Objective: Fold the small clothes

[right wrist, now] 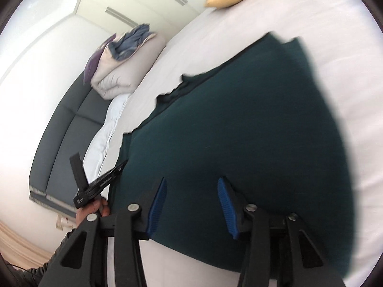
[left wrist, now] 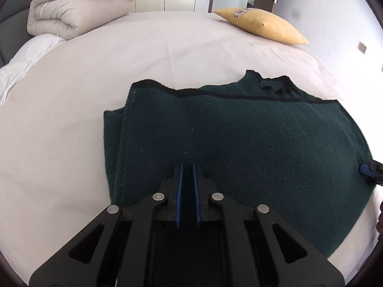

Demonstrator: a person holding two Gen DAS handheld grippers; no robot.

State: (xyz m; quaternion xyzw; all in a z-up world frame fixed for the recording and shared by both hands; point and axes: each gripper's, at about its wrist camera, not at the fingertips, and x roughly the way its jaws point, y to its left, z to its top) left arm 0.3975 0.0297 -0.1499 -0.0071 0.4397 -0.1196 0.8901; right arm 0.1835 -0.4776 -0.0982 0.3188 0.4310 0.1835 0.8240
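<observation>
Left gripper (left wrist: pixel 188 167) sat over the near edge of the dark green sweater (left wrist: pixel 239 148), blue pads (left wrist: pixel 181 191) nearly closed with a thin gap; whether fabric was pinched between them could not be told. Right gripper (right wrist: pixel 191 184) hovered over the sweater's other end, jaws spread wide, holding nothing. Sweater lay partly folded on the white bed (left wrist: pixel 143 55). Beyond it: yellow pillow (left wrist: pixel 263 25), folded duvet (left wrist: pixel 71 12).
</observation>
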